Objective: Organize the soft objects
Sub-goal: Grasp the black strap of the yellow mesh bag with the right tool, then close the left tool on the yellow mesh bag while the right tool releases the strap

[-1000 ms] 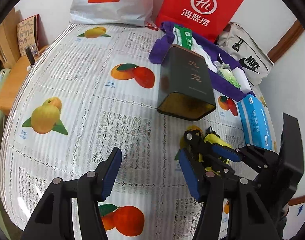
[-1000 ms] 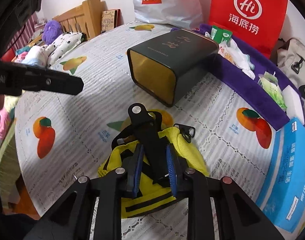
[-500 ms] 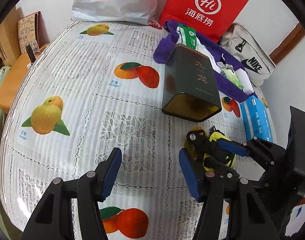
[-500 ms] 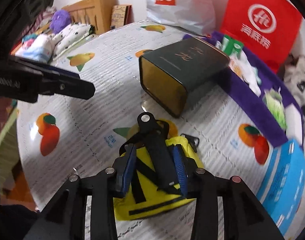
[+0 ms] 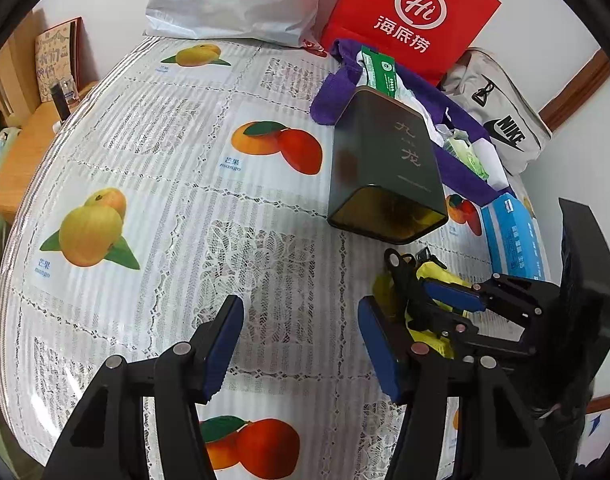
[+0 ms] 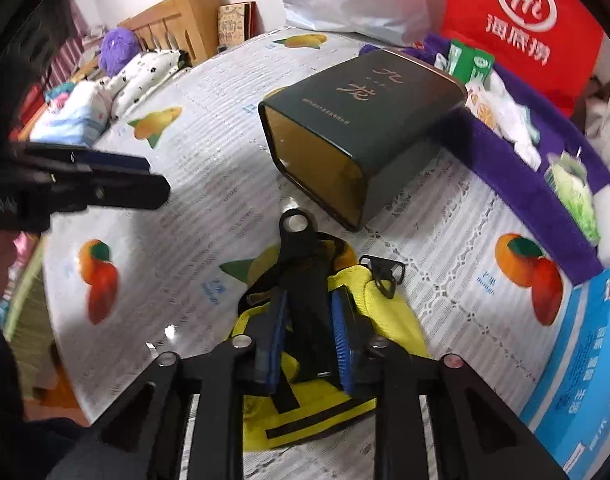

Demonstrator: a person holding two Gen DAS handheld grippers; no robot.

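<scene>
The white plastic bag (image 5: pixel 233 4) bears an orange patch reading "SO" with a smiley. The red bag (image 5: pixel 409 16) shows a white "Hi" circle above "海底捞". The grey bag (image 5: pixel 501 120) reads "NIKE". The dark tin (image 5: pixel 385 168) carries gold characters "九龙". The tablecloth (image 5: pixel 153 128) labels its fruit pictures "芒果 mango". The blue box (image 5: pixel 513 236) has print too small to read.

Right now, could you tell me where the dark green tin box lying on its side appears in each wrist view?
Left wrist: the tin box lies right of centre, its open end facing the camera.
Right wrist: the tin box lies above centre, beyond the right gripper.
Shared landmark: the red bag behind it.
</scene>
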